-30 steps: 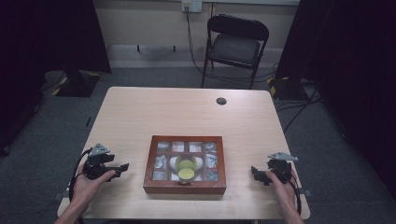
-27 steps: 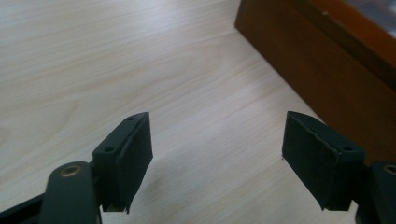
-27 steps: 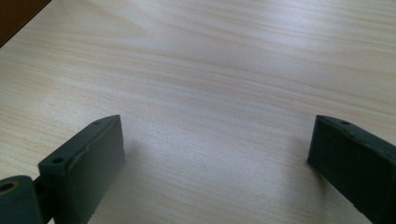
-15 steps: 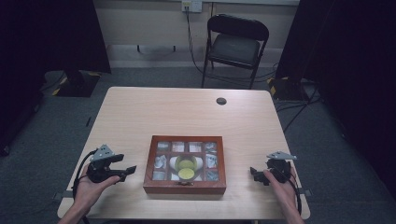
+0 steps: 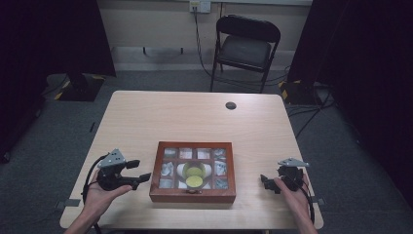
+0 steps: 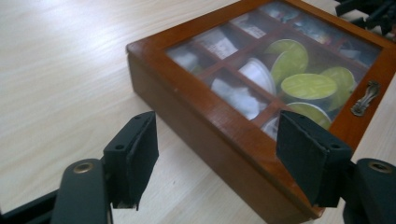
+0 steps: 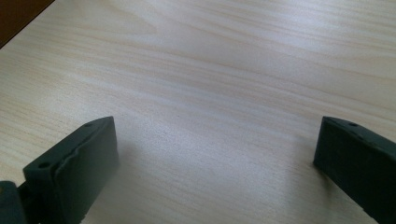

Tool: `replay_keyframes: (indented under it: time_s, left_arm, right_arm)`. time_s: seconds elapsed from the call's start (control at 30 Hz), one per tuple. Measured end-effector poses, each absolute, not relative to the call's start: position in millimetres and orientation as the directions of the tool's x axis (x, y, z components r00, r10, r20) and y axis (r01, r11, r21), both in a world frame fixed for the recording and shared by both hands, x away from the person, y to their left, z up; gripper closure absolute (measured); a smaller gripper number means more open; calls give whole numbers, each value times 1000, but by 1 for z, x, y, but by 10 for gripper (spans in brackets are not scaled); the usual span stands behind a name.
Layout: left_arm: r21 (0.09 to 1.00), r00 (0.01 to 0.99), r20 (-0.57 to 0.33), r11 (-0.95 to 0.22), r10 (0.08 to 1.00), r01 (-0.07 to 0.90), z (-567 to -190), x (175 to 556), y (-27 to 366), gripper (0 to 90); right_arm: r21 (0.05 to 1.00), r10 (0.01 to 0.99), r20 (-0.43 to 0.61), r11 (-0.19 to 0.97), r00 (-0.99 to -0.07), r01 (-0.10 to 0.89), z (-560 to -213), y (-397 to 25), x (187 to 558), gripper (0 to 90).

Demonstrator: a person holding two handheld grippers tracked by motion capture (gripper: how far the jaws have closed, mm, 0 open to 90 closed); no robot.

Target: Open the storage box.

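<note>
A closed wooden box [image 5: 193, 197] with a glass-paned lid lies near the table's front edge, between the two hands. Through the lid I see compartments with white packets and yellow-green round capsules [image 5: 194, 176]. My left gripper [image 5: 140, 170] is open just left of the box, jaws pointing at it. In the left gripper view the open left gripper [image 6: 217, 140] frames the box's near side [image 6: 196, 116], with its metal clasp [image 6: 365, 96] at the right. My right gripper [image 5: 265, 183] is open over bare table right of the box. In the right gripper view the open right gripper [image 7: 217, 140] spans bare wood.
A small dark round cap [image 5: 231, 105] sits in the table [image 5: 195, 122] toward the far right. A black folding chair [image 5: 246, 48] stands behind the table. The box's dark corner [image 7: 14, 14] shows at the top left of the right gripper view.
My left gripper has slid a little to the right, closer to the box. The right gripper has hardly moved.
</note>
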State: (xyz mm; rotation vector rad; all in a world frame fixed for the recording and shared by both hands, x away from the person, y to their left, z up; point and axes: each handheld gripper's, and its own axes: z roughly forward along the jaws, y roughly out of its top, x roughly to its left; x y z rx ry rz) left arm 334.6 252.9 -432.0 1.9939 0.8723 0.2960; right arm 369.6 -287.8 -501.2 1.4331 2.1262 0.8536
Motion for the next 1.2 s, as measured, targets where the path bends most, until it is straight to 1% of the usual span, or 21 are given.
replay_keyframes:
  time_s: [0.1,0.13,0.17,0.2,0.33,0.37,0.43,0.5,0.57,0.6,0.63,0.73,0.87,0.9,0.93,0.97,1.07,1.1,1.13,1.2]
  left_arm:
    - [814,745,-132,-357,654,458,-429,337,241,322]
    - [816,752,-154,-347,641,462,-429,338,238,345]
    - [817,758,-161,-345,632,461,-428,339,234,346]
    - [818,766,-144,-361,626,448,-426,341,224,346]
    - [827,782,-148,-358,605,433,-421,345,210,347]
    - [826,794,-167,-356,584,436,-418,346,201,357]
    - [828,799,-162,-361,579,429,-416,347,196,358]
    - [823,813,-135,-392,566,410,-414,348,187,356]
    - [818,827,-133,-410,547,403,-412,349,173,353]
    - [818,827,-133,-410,547,403,-412,349,173,354]
    - [814,839,-118,-432,531,388,-412,349,165,359]
    - [816,851,-117,-439,511,376,-411,349,158,392]
    - [805,875,-126,-468,467,365,-415,345,146,401]
    - [803,880,-128,-473,458,363,-416,344,145,425]
    - [810,881,-128,-465,455,357,-418,342,145,498]
    - [814,887,-151,-454,437,362,-421,340,143,541]
    - [809,898,-151,-469,414,353,-423,339,141,557]
    - [810,903,-161,-469,399,352,-423,338,140,608]
    - [811,911,-168,-473,377,345,-425,337,139,620]
    - [803,913,-181,-481,366,352,-427,336,138,633]
  right_arm:
    - [699,929,-15,274,-369,661,-501,-288,370,0]
    - [699,929,-15,274,-370,661,-501,-288,370,0]
    - [699,929,-15,275,-370,661,-501,-288,370,0]
    - [699,929,-14,273,-369,661,-501,-288,370,0]
    - [699,929,-14,273,-369,661,-501,-288,370,0]
    - [699,929,-15,273,-369,661,-501,-288,370,0]
    - [699,930,-14,272,-368,662,-501,-287,370,0]
    - [699,930,-14,272,-368,662,-501,-288,370,0]
    - [699,930,-14,272,-368,662,-501,-287,370,0]
    - [699,930,-14,272,-368,662,-501,-287,370,0]
    - [699,930,-14,273,-368,661,-501,-288,370,0]
    - [699,930,-14,272,-368,662,-501,-287,370,0]
    - [699,930,-14,272,-367,662,-501,-287,370,0]
    - [699,930,-14,272,-367,662,-501,-287,370,0]
    - [699,930,-14,272,-367,662,-501,-287,370,0]
    - [698,930,-14,272,-367,662,-501,-287,370,0]
    - [699,930,-14,271,-367,662,-501,-287,370,0]
    - [699,930,-14,271,-366,662,-501,-287,370,0]
    - [699,931,-14,270,-366,662,-501,-287,369,0]
    - [699,931,-14,270,-366,662,-501,-287,369,0]
